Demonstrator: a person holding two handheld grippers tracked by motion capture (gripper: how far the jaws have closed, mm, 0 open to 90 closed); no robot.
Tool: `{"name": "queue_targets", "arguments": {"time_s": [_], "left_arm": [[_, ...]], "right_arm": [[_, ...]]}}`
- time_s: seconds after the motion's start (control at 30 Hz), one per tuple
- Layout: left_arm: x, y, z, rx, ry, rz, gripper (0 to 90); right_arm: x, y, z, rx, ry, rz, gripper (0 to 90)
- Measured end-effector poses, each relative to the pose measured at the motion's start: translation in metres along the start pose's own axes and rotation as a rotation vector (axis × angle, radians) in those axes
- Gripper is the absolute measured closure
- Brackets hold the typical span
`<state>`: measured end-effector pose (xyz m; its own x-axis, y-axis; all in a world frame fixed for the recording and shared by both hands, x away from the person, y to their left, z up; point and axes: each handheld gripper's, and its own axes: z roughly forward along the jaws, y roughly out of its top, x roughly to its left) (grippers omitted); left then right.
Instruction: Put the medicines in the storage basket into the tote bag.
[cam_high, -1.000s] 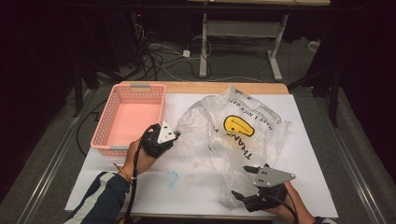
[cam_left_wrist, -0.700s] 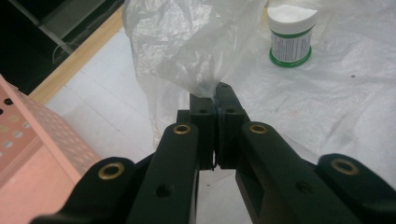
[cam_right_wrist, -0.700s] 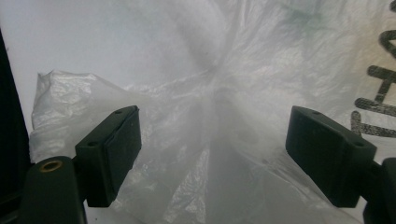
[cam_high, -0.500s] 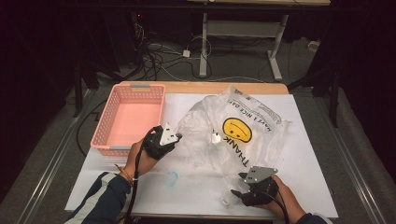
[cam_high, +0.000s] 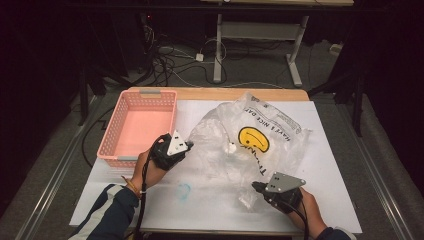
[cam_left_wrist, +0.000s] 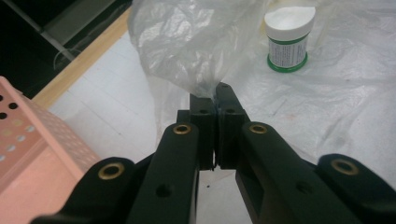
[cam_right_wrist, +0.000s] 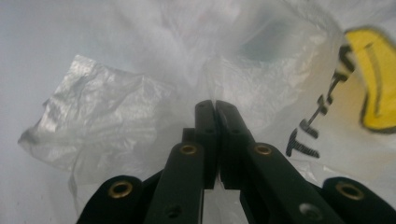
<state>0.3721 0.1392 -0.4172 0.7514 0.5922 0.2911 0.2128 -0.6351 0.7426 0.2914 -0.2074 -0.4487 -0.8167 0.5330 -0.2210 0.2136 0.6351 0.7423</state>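
Now, mid-frame left, your left gripper (cam_high: 186, 145) pinches the crumpled clear plastic bag with yellow smiley (cam_high: 250, 145); lower right, your right gripper (cam_high: 255, 186), jaws just closed, nips its near edge. Next, pull the mouth open.

You work in a lab: dark curtains surround you, loose cables (cam_high: 170, 65) sprawl at 12 o'clock beside a desk frame (cam_high: 260, 37).
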Motion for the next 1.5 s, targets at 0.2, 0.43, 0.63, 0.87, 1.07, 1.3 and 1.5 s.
{"name": "queue_targets", "arguments": {"time_s": [0.2,0.43,0.63,0.87,1.07,1.3,1.5], "left_arm": [[0.008,0.0,-0.008,-0.035,0.014,-0.029,86.2],[0.013,0.0,-0.012,-0.054,0.02,-0.045,86.1],[0.014,-0.001,-0.014,-0.076,-0.002,-0.042,86.2],[0.014,-0.001,-0.014,-0.087,-0.002,-0.038,86.2],[0.015,-0.001,-0.013,-0.087,-0.008,-0.044,86.1],[0.017,-0.003,-0.015,-0.077,0.0,-0.048,86.2],[0.016,-0.002,-0.02,-0.063,0.01,-0.03,86.2]], "right_arm": [[-0.009,0.009,-0.017,-0.105,-0.054,0.016,89.9],[-0.024,0.007,-0.026,-0.154,-0.099,0.049,90.0],[-0.025,0.007,-0.031,-0.168,-0.128,0.043,90.0],[-0.027,0.008,-0.033,-0.19,-0.14,0.038,90.0],[-0.03,0.009,-0.034,-0.211,-0.147,0.038,90.0],[-0.028,0.014,-0.035,-0.218,-0.164,0.028,90.0],[-0.027,0.02,-0.038,-0.239,-0.174,0.012,90.0]]}}
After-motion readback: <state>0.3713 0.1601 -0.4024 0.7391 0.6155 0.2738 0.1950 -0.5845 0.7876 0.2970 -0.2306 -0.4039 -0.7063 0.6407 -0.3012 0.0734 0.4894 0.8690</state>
